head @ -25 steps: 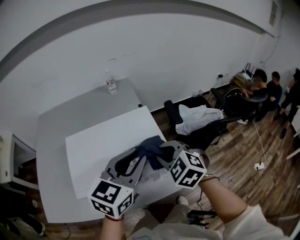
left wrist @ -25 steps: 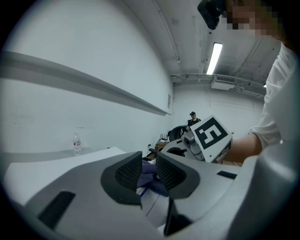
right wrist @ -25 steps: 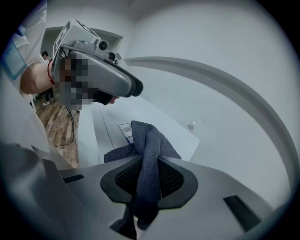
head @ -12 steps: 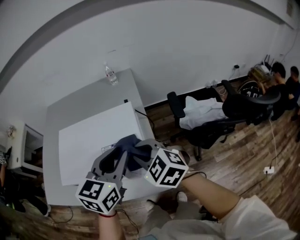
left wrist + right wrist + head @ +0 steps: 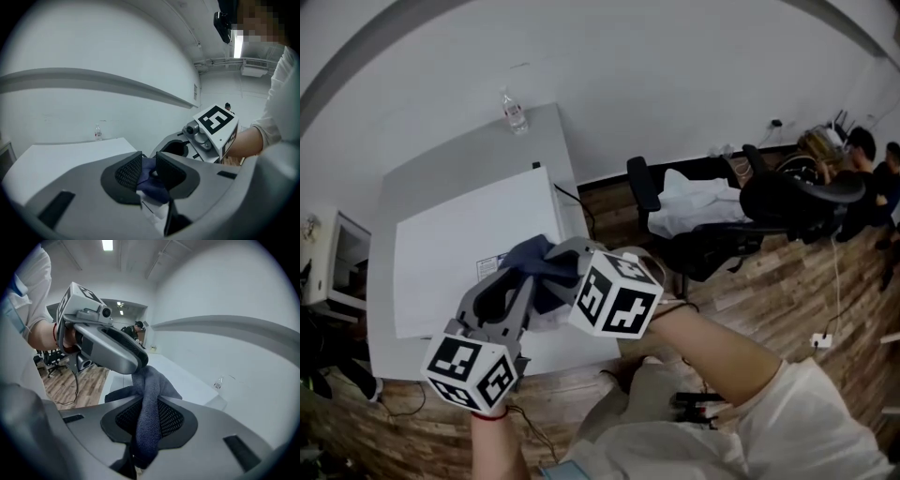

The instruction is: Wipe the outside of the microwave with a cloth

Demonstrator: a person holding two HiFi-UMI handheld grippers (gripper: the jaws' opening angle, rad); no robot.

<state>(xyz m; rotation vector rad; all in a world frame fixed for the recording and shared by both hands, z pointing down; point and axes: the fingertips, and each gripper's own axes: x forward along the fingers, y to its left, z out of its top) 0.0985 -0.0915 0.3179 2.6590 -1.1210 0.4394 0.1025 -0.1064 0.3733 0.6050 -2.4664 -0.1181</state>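
Note:
A dark blue cloth (image 5: 539, 272) hangs over the front right part of the white microwave's top (image 5: 450, 234). Both grippers hold it. My left gripper (image 5: 520, 277) reaches up from the lower left and is shut on one end of the cloth (image 5: 152, 180). From the right, my right gripper (image 5: 561, 262) is shut on the cloth (image 5: 150, 394), which runs as a twisted band between its pads. In the right gripper view the left gripper's fingers (image 5: 126, 350) pinch the cloth's upper end. The two sets of jaws are close together.
The microwave stands on a grey table (image 5: 441, 159) against a white wall, with a water bottle (image 5: 514, 112) at the back. Office chairs (image 5: 703, 225) and seated people (image 5: 862, 150) are on the wooden floor to the right. A white box (image 5: 323, 258) sits at far left.
Both grippers, still holding the cloth, now sit further left and over the microwave's front right part. The head view has swung, so the table appears higher and more to the left.

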